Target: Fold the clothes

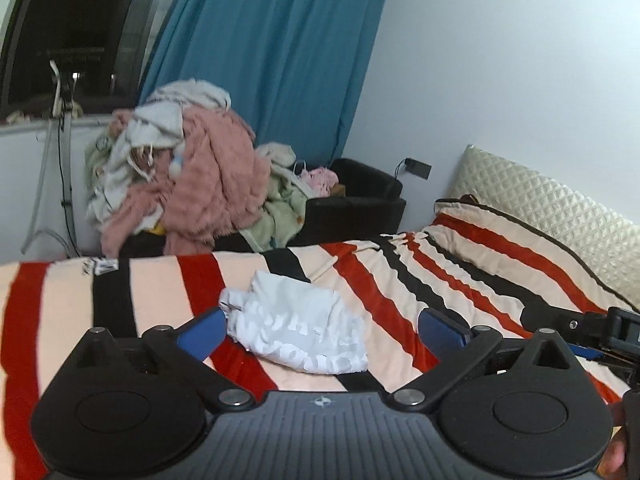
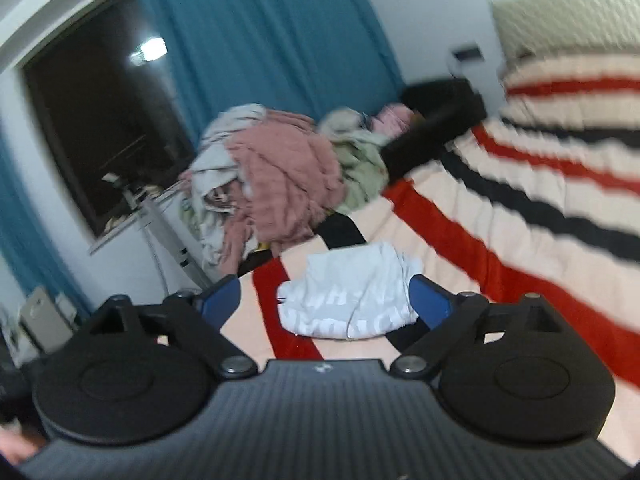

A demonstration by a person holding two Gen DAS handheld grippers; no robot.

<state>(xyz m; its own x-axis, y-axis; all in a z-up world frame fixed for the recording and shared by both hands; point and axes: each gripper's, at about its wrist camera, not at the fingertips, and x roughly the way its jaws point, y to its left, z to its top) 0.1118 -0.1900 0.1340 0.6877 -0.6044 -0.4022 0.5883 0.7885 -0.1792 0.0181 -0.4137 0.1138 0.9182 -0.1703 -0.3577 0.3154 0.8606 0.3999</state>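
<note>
Bed: a wide bed under a cream blanket (image 1: 168,292) with broad red and black stripes fills the lower half of both views; its surface is softly rumpled toward the head.
Curtain: a long teal fabric curtain (image 1: 276,52) hangs against the pale wall, beside a dark window (image 1: 76,20).
Laundry heap: a tall pile of unfolded clothes (image 1: 208,184), mostly a fuzzy pink throw with grey-white and pale green pieces, sits beyond the far edge of the bed, just beside a low black armchair (image 1: 360,196).
Pillows: a cream quilted pillow (image 1: 548,204) leans on the wall at the head of the bed, with a striped pillow (image 1: 504,240) in front of it.
Task garment: a small white cloth garment with faint printed lettering (image 1: 300,332) lies bunched and unfolded on the blanket, near the middle of the bed, across a red stripe. Nothing touches it.
Left gripper: the black left gripper (image 1: 320,332) with blue finger pads hovers above the garment, jaws spread wide and empty.
Right gripper: the matching right gripper (image 2: 326,296) also hangs over the garment, jaws wide apart, holding nothing; its view is blurred. A part of it shows at the right edge of the left view.
</note>
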